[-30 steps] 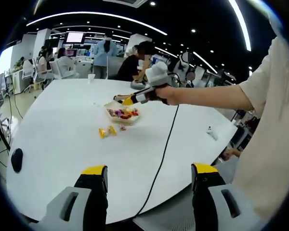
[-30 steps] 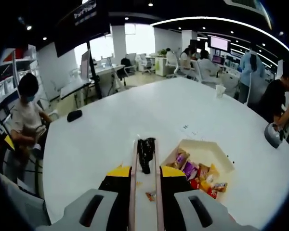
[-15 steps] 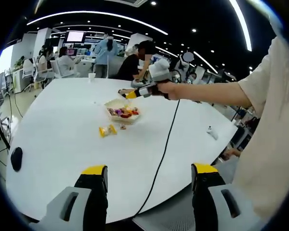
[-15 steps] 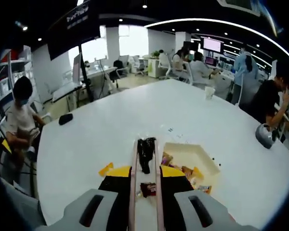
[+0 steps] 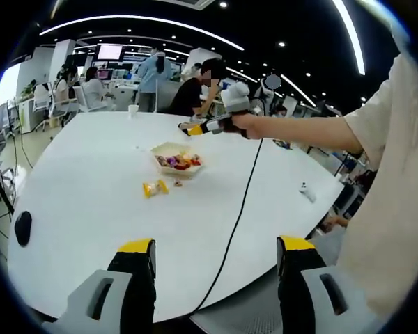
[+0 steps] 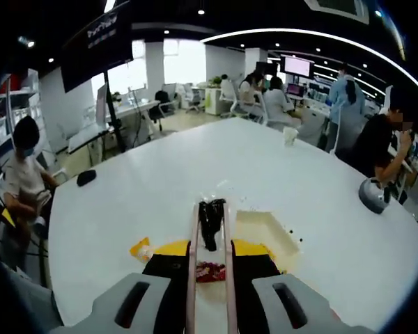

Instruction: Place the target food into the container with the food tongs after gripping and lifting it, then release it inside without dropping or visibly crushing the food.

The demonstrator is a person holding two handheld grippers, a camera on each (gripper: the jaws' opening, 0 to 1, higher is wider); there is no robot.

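Tongs (image 6: 210, 278), held between the closed jaws of the right hand-held gripper (image 6: 210, 259), run with their long axis straight forward along the jaws; the two pale arms lie nearly parallel, tips pressed on a dark snack packet (image 6: 208, 221) whose length follows the same axis, pointing away from the camera. Packet and tips hang above the white tabletop (image 6: 160, 188), over the near left edge of the container (image 6: 268, 233), a shallow cream tray. Red wrapper (image 6: 209, 271) shows between the tong arms, lower down. Yellow packet (image 6: 141, 248) lies on the tabletop left of the jaws. Left gripper view: left hand-held gripper (image 5: 216, 261) stands with jaws wide apart and nothing between them, over the near edge of the tabletop (image 5: 90, 202). Right hand-held gripper (image 5: 195, 129) is raised above and beyond the container (image 5: 176, 158), which holds mixed coloured snacks. Yellow packets (image 5: 155, 188) lie just beside the container. Black cable (image 5: 237, 216) trails across the tabletop toward the near edge.
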